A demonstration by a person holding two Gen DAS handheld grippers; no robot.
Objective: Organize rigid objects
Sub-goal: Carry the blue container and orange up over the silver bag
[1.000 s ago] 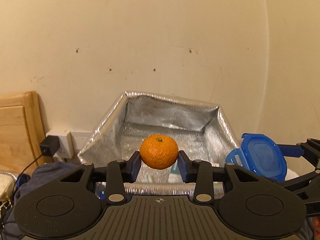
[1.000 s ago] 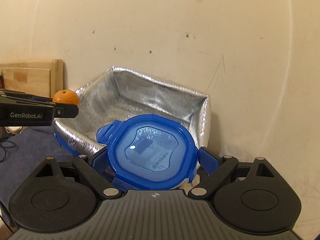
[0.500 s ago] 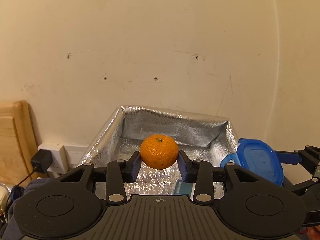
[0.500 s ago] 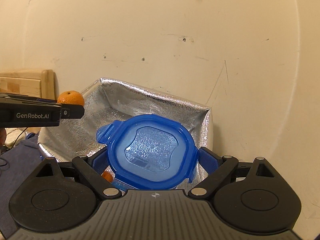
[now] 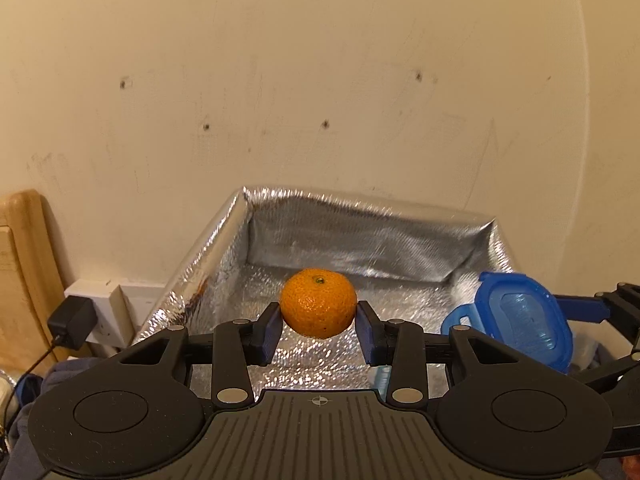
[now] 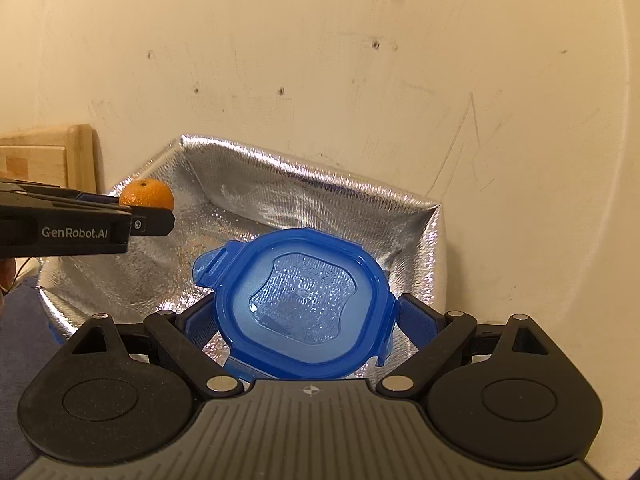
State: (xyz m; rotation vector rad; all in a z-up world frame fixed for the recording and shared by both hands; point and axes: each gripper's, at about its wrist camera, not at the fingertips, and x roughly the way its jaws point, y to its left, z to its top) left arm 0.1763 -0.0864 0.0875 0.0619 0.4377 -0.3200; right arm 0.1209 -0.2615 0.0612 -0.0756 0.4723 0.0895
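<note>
Item: your left gripper (image 5: 318, 322), its two blue pads pinching a mandarin (image 5: 318, 303) by its sides, stem end up. The fruit hangs over the open silver insulated bag (image 5: 360, 240), above its near-left part.

Item: your right gripper (image 6: 308, 316), pads clamped on a blue lidded container (image 6: 300, 304), its lid tilted toward the camera. It sits over the bag's near edge, toward the right side.

Left wrist view only: a white wall socket (image 5: 108, 300) with a black plug adapter (image 5: 71, 322) and trailing cord, left of the bag; a wooden panel (image 5: 20, 264) at the far left; dark blue fabric (image 5: 64, 372) below the socket. Here the container (image 5: 516, 318) shows from the side at right, held by the other gripper's dark fingers (image 5: 582, 308).

Right wrist view only: the raised pattern on the container lid; the left gripper from the side, lettered "GenRobot.AI", with the mandarin (image 6: 146, 194) showing just above its finger (image 6: 154, 222); the bag's right wall (image 6: 432, 248) standing close to the cream wall (image 6: 320, 60).

Whether the bag rests on a surface cannot be told from either view.
</note>
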